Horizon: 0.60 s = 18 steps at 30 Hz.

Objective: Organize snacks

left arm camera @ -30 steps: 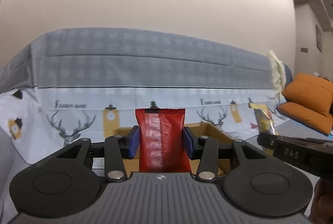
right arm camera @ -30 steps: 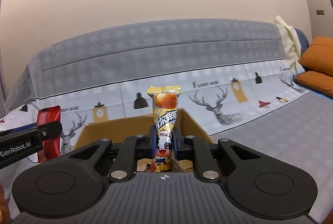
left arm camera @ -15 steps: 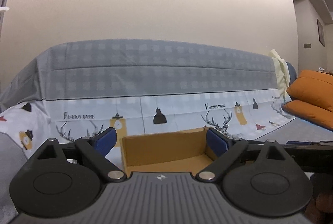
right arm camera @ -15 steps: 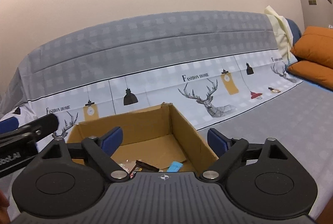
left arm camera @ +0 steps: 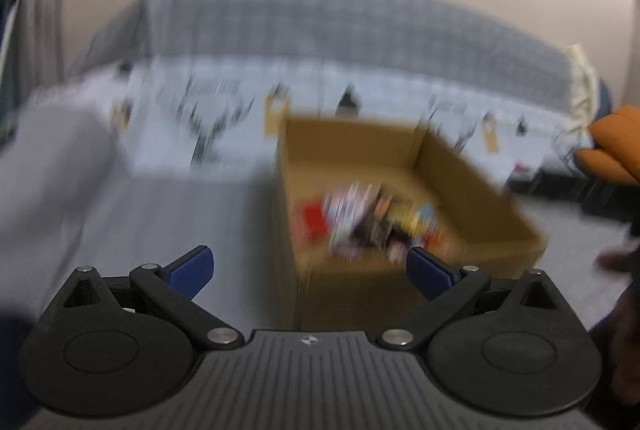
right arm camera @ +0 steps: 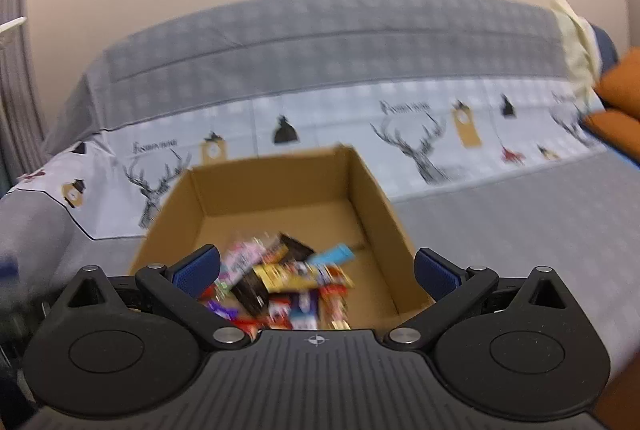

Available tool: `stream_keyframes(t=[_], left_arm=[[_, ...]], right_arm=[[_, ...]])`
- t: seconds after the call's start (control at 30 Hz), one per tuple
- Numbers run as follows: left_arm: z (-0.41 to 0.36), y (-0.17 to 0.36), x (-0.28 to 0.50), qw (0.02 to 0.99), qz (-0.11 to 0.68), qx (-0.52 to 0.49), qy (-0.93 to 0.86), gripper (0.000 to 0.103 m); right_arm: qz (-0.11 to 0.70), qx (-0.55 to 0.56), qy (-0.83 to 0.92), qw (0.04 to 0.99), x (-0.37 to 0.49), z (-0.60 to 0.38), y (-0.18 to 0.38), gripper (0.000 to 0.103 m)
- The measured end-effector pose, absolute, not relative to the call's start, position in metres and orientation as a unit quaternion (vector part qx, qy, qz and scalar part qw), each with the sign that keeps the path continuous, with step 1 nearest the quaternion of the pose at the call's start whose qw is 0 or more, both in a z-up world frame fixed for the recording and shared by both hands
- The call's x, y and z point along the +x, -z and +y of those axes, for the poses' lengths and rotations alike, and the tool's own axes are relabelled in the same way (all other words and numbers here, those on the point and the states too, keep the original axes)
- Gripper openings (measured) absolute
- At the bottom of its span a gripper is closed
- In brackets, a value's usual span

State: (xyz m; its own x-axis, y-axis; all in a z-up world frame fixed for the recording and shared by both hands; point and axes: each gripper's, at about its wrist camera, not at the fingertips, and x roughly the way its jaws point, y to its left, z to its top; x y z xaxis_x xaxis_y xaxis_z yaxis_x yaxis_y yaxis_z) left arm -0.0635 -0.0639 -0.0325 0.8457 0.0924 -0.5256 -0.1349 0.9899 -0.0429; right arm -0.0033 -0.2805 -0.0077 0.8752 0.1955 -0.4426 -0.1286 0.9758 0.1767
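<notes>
An open cardboard box (left arm camera: 352, 146) stands on the grey cover, blurred in the left wrist view and sharper in the right wrist view as box (right arm camera: 272, 186). A heap of several mixed snack packets (right arm camera: 280, 278) lies at its near end, seen as a colourful blur of packets (left arm camera: 368, 222) from the left. My left gripper (left arm camera: 310, 270) hangs at the box's near left corner, jaws opening, nothing between them. My right gripper (right arm camera: 317, 270) hovers over the heap, jaws opening wide, also empty.
A grey checked cover with deer and lamp prints (right arm camera: 420, 150) drapes the sofa behind the box. Orange cushions (left arm camera: 616, 150) lie at the right edge, also seen as cushions (right arm camera: 620, 86). Flat grey fabric (left arm camera: 180, 214) stretches left of the box.
The left gripper let go of the red packet and the right let go of the yellow one. Both jaws spread wide. Both views tipped down, bringing the box's heap into sight.
</notes>
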Motion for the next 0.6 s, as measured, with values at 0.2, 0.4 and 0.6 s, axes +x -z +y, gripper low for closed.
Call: stream_keyframes(t=[0.2, 0.4, 0.6], left_arm=[[-0.064, 0.052, -0.055, 0.959, 0.28, 0.013, -0.034, 0.103], [-0.046, 0.057, -0.036, 0.954, 0.297, -0.022, -0.039, 0.103], [-0.052, 0.057, -0.021, 0.955, 0.293, -0.022, -0.041, 0.103]], right_arm=[[0.259, 0.027, -0.09, 0.961, -0.011, -0.276, 0.028, 0.103], [0.29, -0.001, -0.098, 0.952, -0.001, -0.273, 0.045, 0.103], [0.301, 0.011, -0.089, 0.949, 0.011, -0.272, 0.051, 0.103]])
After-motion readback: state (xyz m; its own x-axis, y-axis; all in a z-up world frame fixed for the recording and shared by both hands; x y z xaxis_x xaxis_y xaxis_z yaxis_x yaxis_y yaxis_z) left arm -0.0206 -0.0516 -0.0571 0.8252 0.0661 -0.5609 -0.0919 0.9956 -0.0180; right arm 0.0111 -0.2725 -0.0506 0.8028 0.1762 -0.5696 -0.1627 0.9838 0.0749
